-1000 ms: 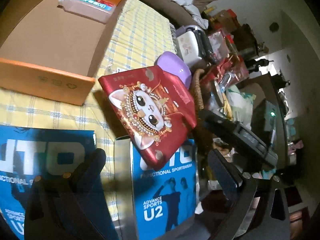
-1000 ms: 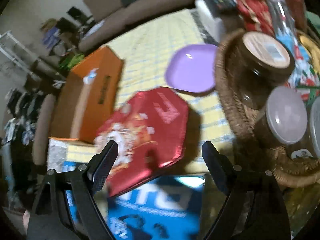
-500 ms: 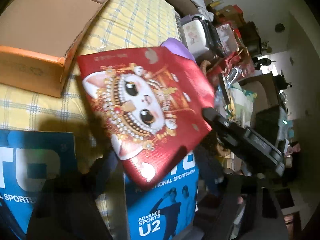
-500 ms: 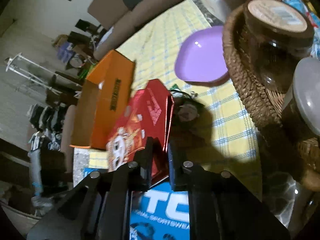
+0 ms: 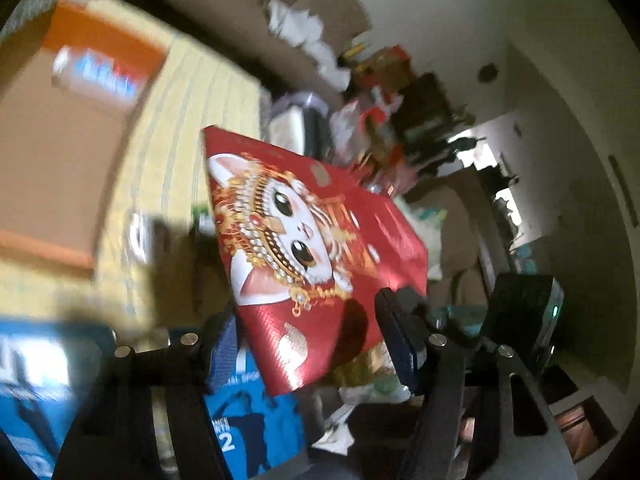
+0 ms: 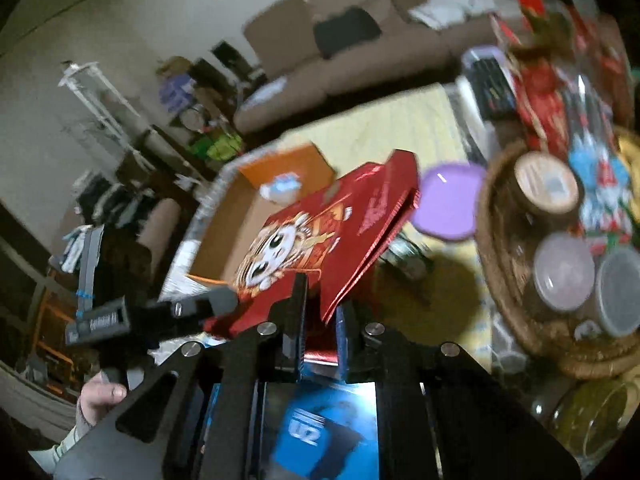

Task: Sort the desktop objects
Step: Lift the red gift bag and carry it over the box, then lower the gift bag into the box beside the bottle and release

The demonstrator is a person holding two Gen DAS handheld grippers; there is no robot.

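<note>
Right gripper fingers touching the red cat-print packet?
Touching. In the right wrist view the right gripper has its fingers clamped on the lower edge of the red cat-print foil packet, no gap visible.

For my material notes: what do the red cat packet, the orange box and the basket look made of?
Red cat packet: glossy foil-like film, shiny ribbed surface. Orange box: likely cardboard, matte brown inside. Basket: woven wicker, brown coiled rim.

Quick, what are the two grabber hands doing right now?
Left gripper: jaws closing around the red cat packet, not clearly pressing it.
Right gripper: shut on the red cat packet's edge.
</note>
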